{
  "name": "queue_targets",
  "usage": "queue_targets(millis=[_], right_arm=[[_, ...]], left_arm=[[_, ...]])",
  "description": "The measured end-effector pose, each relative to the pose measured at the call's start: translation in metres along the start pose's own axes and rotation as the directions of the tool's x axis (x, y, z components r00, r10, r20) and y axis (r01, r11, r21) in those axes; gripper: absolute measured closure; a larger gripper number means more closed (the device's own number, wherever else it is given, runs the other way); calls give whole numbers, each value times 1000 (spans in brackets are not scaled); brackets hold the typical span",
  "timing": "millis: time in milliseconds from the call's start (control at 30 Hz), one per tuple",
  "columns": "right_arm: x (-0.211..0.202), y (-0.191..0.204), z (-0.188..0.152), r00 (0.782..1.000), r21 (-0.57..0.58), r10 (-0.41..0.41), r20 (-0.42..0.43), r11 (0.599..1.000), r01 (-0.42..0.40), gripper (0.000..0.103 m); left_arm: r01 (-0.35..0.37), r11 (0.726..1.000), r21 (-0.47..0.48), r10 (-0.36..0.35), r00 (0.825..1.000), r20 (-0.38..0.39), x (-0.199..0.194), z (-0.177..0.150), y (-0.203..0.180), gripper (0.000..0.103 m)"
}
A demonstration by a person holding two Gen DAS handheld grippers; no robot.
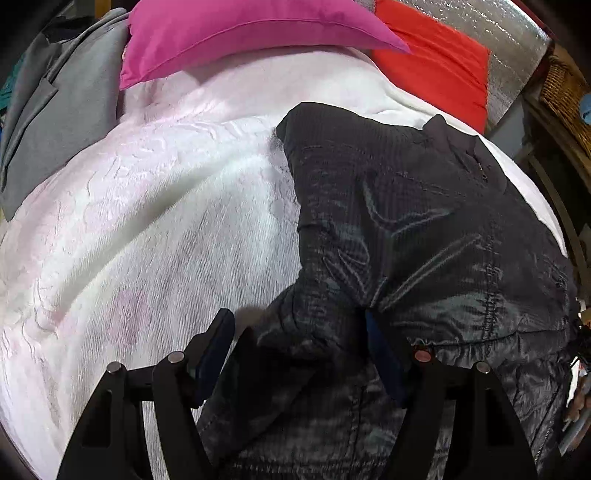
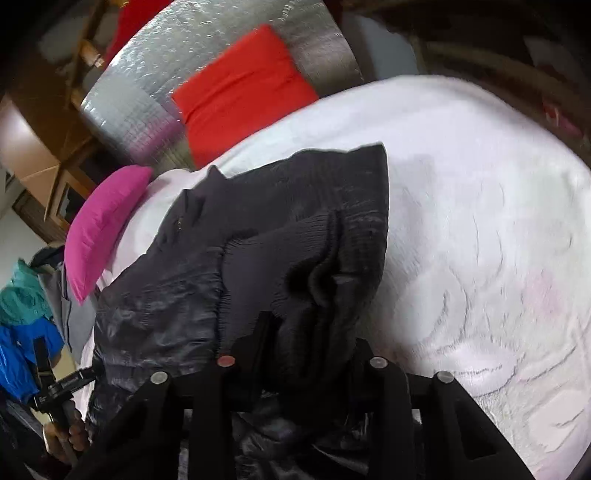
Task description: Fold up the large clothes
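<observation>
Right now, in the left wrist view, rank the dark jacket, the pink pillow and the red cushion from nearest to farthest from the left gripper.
1. Dark jacket: a bunch of it sits between the fingers of the left gripper, low in the view.
2. Pink pillow: far across the white bedspread, upper left.
3. Red cushion: behind the pillow, upper right, against a silver padded panel.

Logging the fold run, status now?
Left hand-held gripper open around jacket fabric. Right hand-held gripper closing on a bunched fold. Pink pillow well clear.
</observation>
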State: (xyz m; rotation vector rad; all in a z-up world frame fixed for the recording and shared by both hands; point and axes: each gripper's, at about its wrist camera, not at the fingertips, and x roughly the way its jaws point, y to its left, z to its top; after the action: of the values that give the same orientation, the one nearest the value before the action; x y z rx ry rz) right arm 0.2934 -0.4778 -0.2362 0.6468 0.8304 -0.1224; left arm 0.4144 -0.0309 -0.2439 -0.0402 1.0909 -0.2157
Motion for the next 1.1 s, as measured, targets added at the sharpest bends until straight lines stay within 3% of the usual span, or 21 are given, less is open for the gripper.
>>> queue_targets(millis=[67, 133, 167, 267, 367, 600, 1100], right_arm=[[-6, 0, 3, 1000, 29, 5, 0, 1000, -5, 60], [-18, 2, 2, 1000, 43, 7, 12, 999, -8, 42], [-25, 4, 0, 1000, 41, 12, 28, 999, -13, 41], [-48, 9, -4, 997, 24, 16, 77, 1000, -18, 40], [-65, 8, -9, 992, 34, 42, 121, 998, -46, 37], [-70, 5, -10, 991, 69, 41, 130, 996, -51, 37], [-47, 2, 3, 993, 102, 19, 120, 994, -31, 35]], left_arm=[[-19, 1000, 9, 19, 999, 32, -12, -5, 1, 30], [-66, 997, 40, 61, 994, 95, -28, -8, -3, 30], [-100, 993, 62, 91, 986, 139, -39, -11, -8, 30], [-195, 975, 102, 162, 950, 268, -73, -21, -20, 30], [-233, 968, 97, 181, 909, 376, -102, -32, -27, 30], [-237, 966, 101, 163, 867, 471, -125, -37, -43, 30], [-260, 963, 76, 194, 857, 476, -114, -29, -38, 30]])
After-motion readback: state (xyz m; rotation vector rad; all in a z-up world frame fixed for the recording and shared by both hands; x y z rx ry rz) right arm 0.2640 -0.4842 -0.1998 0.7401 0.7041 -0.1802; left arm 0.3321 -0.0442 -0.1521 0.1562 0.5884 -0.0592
